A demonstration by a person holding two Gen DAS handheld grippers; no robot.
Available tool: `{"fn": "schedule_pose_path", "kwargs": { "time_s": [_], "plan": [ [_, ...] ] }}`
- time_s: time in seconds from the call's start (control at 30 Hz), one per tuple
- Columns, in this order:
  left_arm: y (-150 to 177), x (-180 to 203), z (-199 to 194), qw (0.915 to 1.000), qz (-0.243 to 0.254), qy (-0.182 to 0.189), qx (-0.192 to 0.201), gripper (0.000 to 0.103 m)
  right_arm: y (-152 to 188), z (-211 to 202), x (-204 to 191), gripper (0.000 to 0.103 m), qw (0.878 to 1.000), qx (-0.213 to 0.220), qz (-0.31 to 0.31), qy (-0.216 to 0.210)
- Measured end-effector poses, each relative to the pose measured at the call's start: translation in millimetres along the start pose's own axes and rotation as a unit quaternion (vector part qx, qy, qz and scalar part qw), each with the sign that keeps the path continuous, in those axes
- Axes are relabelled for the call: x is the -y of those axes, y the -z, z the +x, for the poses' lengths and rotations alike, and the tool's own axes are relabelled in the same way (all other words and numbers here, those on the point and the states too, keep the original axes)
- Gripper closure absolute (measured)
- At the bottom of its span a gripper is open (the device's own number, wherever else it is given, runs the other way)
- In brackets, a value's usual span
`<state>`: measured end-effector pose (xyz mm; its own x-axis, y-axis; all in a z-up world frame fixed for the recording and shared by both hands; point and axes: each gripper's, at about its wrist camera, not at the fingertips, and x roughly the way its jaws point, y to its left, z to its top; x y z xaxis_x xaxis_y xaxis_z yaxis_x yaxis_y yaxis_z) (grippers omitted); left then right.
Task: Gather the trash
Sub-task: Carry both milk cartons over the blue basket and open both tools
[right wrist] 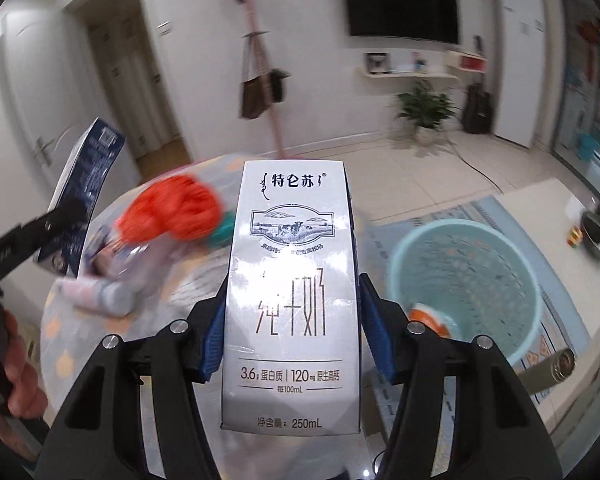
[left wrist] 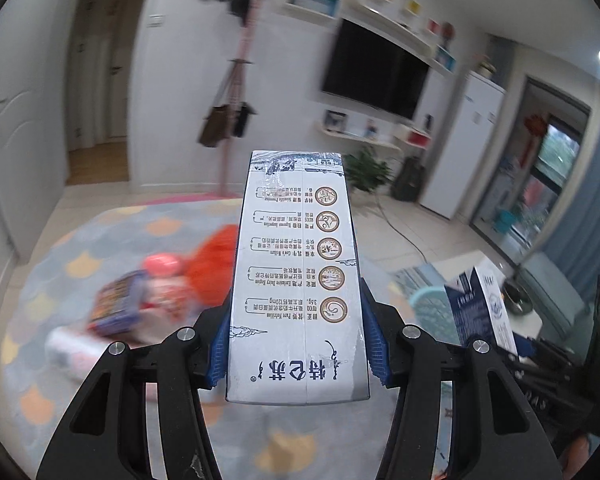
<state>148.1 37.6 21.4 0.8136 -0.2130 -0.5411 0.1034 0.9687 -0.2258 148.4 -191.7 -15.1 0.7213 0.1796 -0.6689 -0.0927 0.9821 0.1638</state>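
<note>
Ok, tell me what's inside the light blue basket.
The light blue basket holds one orange-and-white piece of trash near its front wall. The right gripper's arm covers the rest of that corner.

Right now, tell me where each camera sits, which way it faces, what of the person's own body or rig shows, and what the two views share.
Left wrist: on the left gripper, facing forward and down over its fingers clamped on a milk carton, toward the patterned rug; the right gripper's carton shows at right.
Right wrist: on the right gripper, facing forward and down over its own milk carton, beside a blue basket; the person's left hand shows.
Shared: television, coat stand, potted plant, orange mesh bag.
</note>
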Motion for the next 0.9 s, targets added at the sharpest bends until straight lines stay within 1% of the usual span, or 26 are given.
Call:
{"fn": "schedule_pose_path", "kwargs": {
  "time_s": [0.03,0.13,0.17,0.27,0.3,0.33,0.53,0.7,0.77,0.8,0.87,0.9],
  "plan": [
    [-1,16,10,0.9999,0.011,0.009,-0.005,0.051,-1,-1,10,0.048,1.0,0.002,0.009,0.005],
    [-1,47,32,0.9989,0.034,0.028,-0.019,0.051,-6,2,50,0.048,0.999,0.006,0.044,0.027],
    [0,62,41,0.998,0.043,0.038,-0.025,0.051,-7,4,66,0.048,0.998,0.007,0.058,0.035],
    [5,95,66,0.9948,0.058,0.068,-0.048,0.051,-5,15,97,0.048,0.995,0.003,0.086,0.058],
    [6,99,71,0.9938,0.061,0.075,-0.054,0.051,-4,18,106,0.048,0.993,0.0,0.095,0.065],
    [10,112,82,0.9918,0.068,0.086,-0.066,0.051,-2,23,120,0.048,0.992,-0.007,0.108,0.07],
    [32,160,140,0.9802,0.091,0.118,-0.13,0.051,23,56,163,0.048,0.982,-0.048,0.158,0.095],
    [51,186,182,0.9689,0.108,0.136,-0.176,0.051,42,79,189,0.047,0.973,-0.08,0.184,0.114],
    [56,192,193,0.9668,0.109,0.136,-0.187,0.05,46,83,195,0.047,0.971,-0.085,0.19,0.116],
    [56,192,197,0.9677,0.105,0.132,-0.187,0.05,48,85,199,0.046,0.97,-0.087,0.192,0.118],
    [57,190,196,0.9687,0.091,0.139,-0.185,0.042,49,85,204,0.045,0.97,-0.088,0.196,0.118],
    [56,188,195,0.9696,0.085,0.143,-0.18,0.038,49,83,206,0.041,0.969,-0.085,0.199,0.119]
  ]
}}
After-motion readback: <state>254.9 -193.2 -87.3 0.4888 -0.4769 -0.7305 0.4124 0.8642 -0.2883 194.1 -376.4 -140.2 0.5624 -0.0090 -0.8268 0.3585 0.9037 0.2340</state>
